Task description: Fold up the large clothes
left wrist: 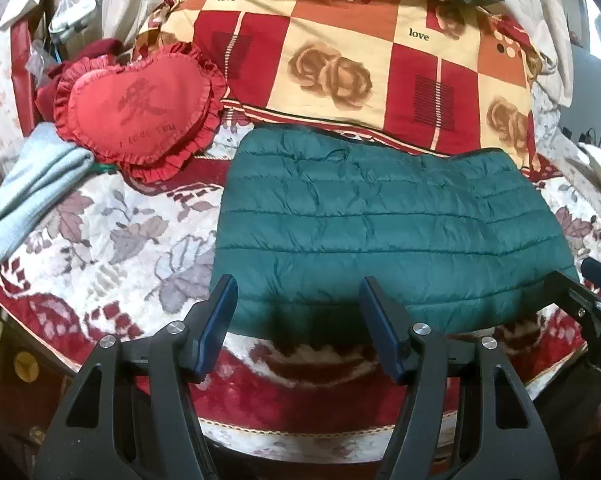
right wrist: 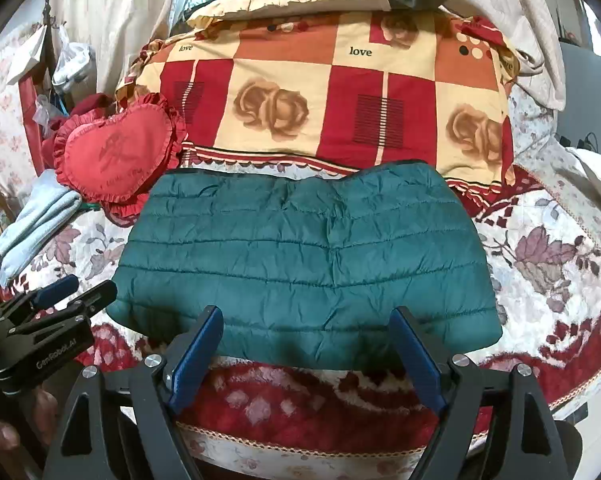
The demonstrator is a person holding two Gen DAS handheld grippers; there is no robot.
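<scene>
Floral bedspread [right wrist: 548, 264] in red and cream covers the bed, and the teal quilted jacket [right wrist: 300, 256] lies folded flat in the middle of it. Right behind the jacket sits a big patchwork quilt [right wrist: 340, 96], with a red heart pillow [right wrist: 116, 156] off its left corner. Both tools hover at the jacket's near edge: left gripper [left wrist: 298, 308] and right gripper [right wrist: 306, 336] are spread wide, nothing pinched.
</scene>
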